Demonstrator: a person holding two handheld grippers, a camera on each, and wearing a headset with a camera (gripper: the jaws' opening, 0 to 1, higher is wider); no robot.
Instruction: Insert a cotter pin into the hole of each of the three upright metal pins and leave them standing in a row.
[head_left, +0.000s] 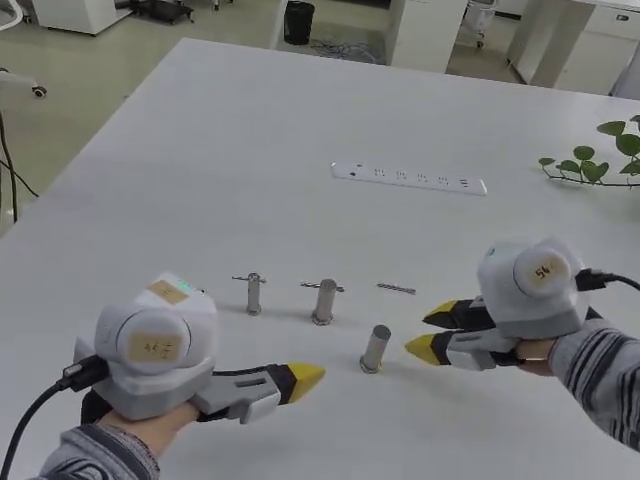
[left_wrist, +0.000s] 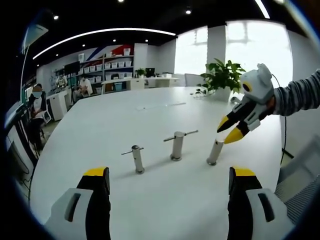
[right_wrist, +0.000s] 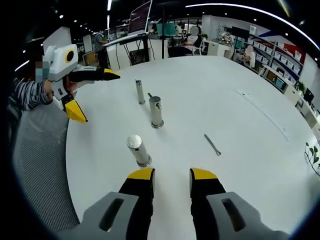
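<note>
currently, entry one: the bare pin (head_left: 375, 349), taken as landmark, is standing upright on the white table (head_left: 200, 150) with no cotter through it; its hole is not showing clearly. entry two: the loose cotter pin (head_left: 396, 289) is lying flat just beyond the bare pin, touching nothing. entries three and four: the middle pin (head_left: 324, 300) and the far-left pin (head_left: 254, 293) are standing left of the bare pin and slightly beyond it, each carrying a cotter across its top. the right gripper (head_left: 424, 333) is hovering just right of the bare pin, jaws parted and empty; the left gripper (left_wrist: 168, 174) is waiting left of the bare pin and nearer the person, jaws spread wide, likewise empty. risks, as judged: the thin cotter is likely skating away on the smooth top under a pinch; a reach past the bare pin is risking a knock that topples it; an unsteadied pin may be tipping under the sideways push of insertion; the bare pin is also sitting out of line. surroundings: a power strip (head_left: 410, 178) is lying well beyond the bare pin, a plant sprig (head_left: 600, 160) beyond and right; open office, shelving, desks, seated people far off.
</note>
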